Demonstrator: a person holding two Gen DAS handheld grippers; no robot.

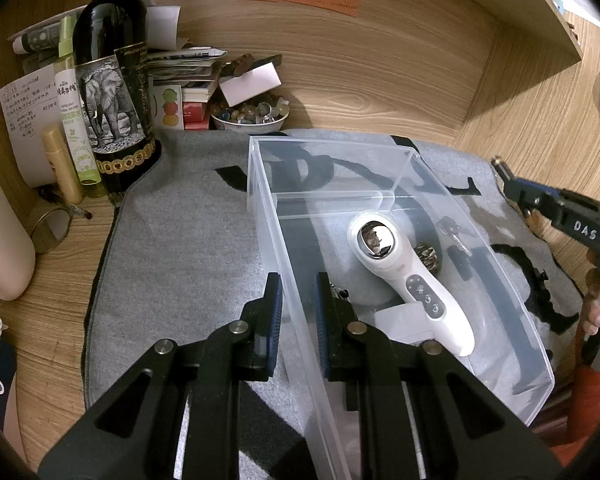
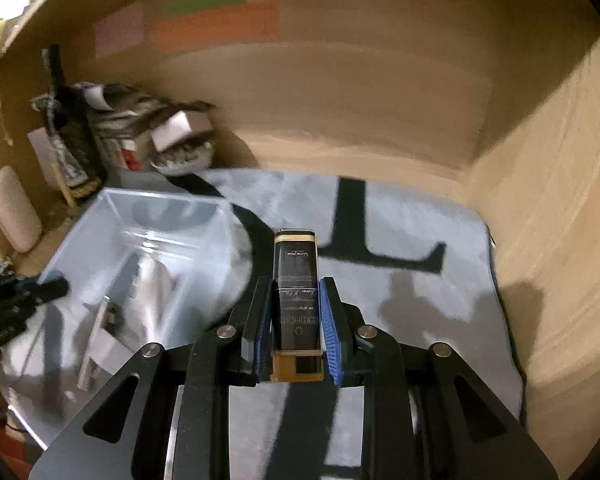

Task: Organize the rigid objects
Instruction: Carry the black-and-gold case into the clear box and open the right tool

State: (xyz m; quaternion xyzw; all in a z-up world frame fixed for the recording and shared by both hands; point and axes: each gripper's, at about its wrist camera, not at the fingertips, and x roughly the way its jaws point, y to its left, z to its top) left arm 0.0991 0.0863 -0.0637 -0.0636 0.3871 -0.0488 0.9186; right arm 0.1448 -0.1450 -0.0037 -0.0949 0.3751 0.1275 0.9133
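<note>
Two grippers are mine. My left gripper [image 1: 297, 300] has its jaws set on either side of the left wall of a clear plastic bin [image 1: 534, 322], one finger outside and one inside; whether the pads actually press the wall I cannot tell. My right gripper [image 2: 295, 312] is clamped on a small black box with gold ends [image 2: 297, 300], held above the grey mat [image 2: 412, 216] to the right of the bin.

Inside the bin lie a white handheld device [image 1: 404, 272], a small white block [image 1: 404, 322] beside its handle, a dark round patterned thing [image 1: 427, 254] and some keys [image 1: 452, 232]. A clear divider crosses the bin beyond them.

Clutter crowds the far left corner of the wooden desk: a dark wine bottle with an elephant label [image 1: 112, 92], a pale green spray bottle [image 1: 74, 120], a yellowish tube [image 1: 62, 164], a stack of papers and booklets [image 1: 188, 68], and a bowl of pebbles [image 1: 250, 116] just behind the bin's far end. A small round mirror [image 1: 52, 230] lies left of the mat. My right-wrist view is blurred.
</note>
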